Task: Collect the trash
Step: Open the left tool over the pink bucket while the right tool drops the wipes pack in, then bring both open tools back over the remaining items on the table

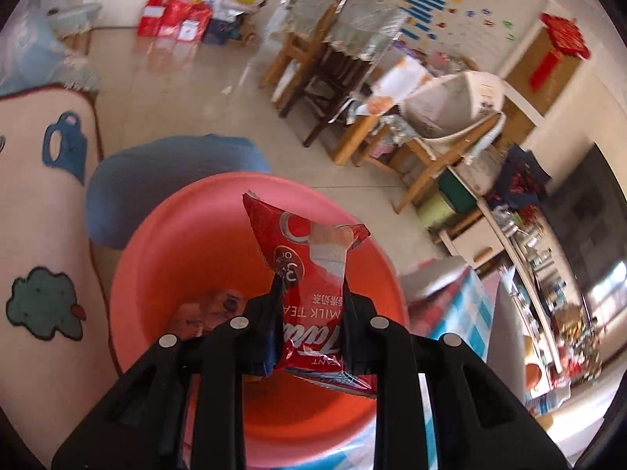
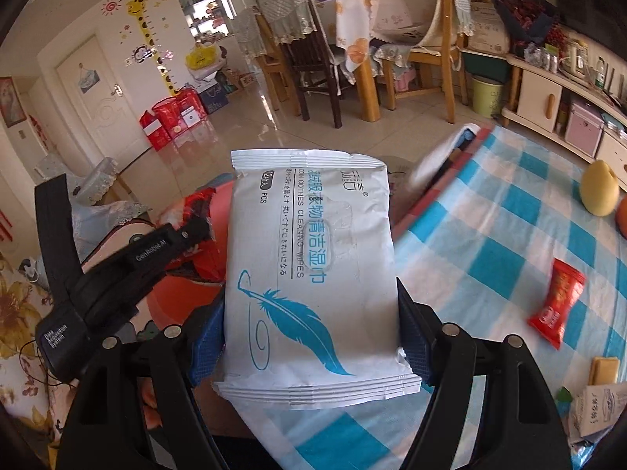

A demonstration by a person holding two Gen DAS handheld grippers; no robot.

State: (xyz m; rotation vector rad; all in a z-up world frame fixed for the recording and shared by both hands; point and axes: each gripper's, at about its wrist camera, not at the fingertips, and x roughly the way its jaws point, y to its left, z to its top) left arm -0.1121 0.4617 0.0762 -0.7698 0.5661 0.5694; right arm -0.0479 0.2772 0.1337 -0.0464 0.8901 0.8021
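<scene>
The left claw (image 1: pixel 311 305) tilts downward above the round pink plastic basin (image 1: pixel 164 258), clenched on a crumpled red milk-tea sachet (image 1: pixel 309 274) that sticks up between its black fingers, directly over the basin's hollow. Some blurred scrap lies on the basin's bottom, left of the sachet.

The right claw (image 2: pixel 309 337) also slants down, its jaws spread wide and gripping a flat white wet-wipes pack with a blue feather print (image 2: pixel 309 274) by its two long edges, over the near corner of the counter covered in a blue-and-white checked cloth (image 2: pixel 490 235). The left claw's black body shows just left of the pack, with the basin behind it.

On the counter right of the pack lie a red snack wrapper (image 2: pixel 556 305), a yellow pear (image 2: pixel 599 188) farther back, and printed paper (image 2: pixel 595 411) at the right edge.

Beyond the basin stretch a glossy tiled floor (image 2: pixel 243 125), wooden chairs (image 2: pixel 313 66) around a draped dining table, and red gift bags (image 2: pixel 172 117) by a white door.
</scene>
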